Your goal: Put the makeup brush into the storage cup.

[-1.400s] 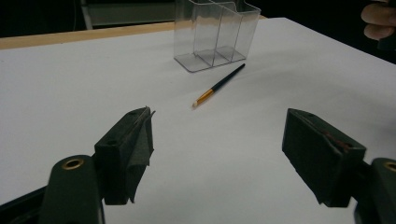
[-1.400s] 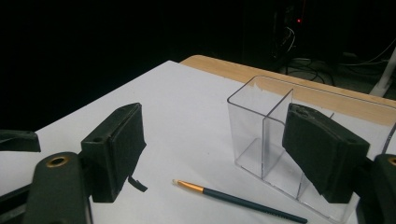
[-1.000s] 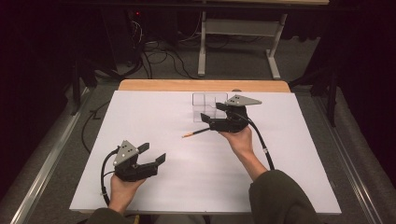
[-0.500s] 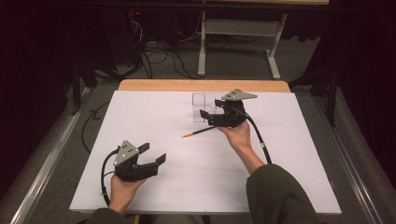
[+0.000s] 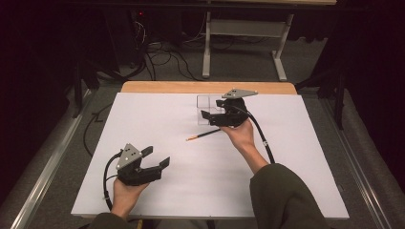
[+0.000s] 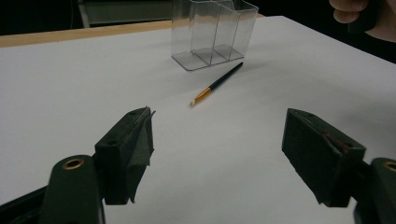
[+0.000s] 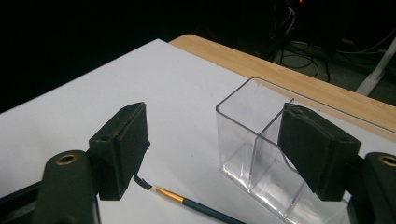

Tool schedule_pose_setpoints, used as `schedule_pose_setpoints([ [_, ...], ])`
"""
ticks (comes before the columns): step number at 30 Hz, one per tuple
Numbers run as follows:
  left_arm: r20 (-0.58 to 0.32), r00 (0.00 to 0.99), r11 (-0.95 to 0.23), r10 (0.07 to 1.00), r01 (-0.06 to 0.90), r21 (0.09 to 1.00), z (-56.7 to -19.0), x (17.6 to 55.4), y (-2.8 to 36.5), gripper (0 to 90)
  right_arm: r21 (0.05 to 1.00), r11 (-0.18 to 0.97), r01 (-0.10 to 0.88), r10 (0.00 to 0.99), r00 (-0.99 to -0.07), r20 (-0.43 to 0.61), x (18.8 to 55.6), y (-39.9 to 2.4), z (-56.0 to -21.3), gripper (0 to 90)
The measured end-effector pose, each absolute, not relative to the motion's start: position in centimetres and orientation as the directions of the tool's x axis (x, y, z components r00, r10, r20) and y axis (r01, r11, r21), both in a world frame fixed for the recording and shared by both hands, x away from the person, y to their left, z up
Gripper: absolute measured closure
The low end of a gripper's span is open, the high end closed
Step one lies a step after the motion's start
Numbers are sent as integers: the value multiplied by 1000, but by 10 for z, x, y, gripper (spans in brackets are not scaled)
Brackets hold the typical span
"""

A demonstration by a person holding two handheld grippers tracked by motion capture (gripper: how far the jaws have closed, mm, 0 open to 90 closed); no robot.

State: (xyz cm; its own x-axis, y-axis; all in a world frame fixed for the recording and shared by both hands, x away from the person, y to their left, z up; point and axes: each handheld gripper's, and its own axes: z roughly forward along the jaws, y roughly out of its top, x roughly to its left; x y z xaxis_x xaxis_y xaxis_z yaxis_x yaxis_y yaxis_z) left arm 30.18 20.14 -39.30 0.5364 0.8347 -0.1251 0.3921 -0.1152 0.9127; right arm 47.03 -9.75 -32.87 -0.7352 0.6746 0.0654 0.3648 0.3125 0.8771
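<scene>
I take the clear organizer (image 5: 208,109) as my landmark; it stands on the white table (image 5: 143,119) toward the far edge. From above, my right gripper (image 5: 210,116) hangs just at the organizer's near side, partly covering it, so its compartments are hard to make out there. My right gripper view settles that: the organizer (image 7: 261,154) has a dividing wall, and my jaws stand apart with nothing pressed between them, having just been closing a little. One jaw sits in front of the organizer's near compartment, the other over bare table.

The paintbrush (image 5: 204,135) lies flat on the table just in front of the organizer, apart from it. My left gripper view shows the brush (image 6: 216,84) whole, pale tip toward me, dark handle end pointing at the organizer (image 6: 212,32); in my right gripper view I see the brush's (image 7: 196,205) gold ferrule and dark handle below the jaws.

My left gripper (image 5: 155,157) rests well away from the organizer, near the table's front, released, its jaws wide with nothing between.
</scene>
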Motion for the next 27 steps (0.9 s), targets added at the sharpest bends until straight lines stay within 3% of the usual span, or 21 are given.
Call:
schedule_pose_setpoints([
  [27, -122, 537, -119, 834, 393, 912, -393, 302, 201, 255, 695, 641, 327, 543, -832, -110, 473, -84, -313, 309],
])
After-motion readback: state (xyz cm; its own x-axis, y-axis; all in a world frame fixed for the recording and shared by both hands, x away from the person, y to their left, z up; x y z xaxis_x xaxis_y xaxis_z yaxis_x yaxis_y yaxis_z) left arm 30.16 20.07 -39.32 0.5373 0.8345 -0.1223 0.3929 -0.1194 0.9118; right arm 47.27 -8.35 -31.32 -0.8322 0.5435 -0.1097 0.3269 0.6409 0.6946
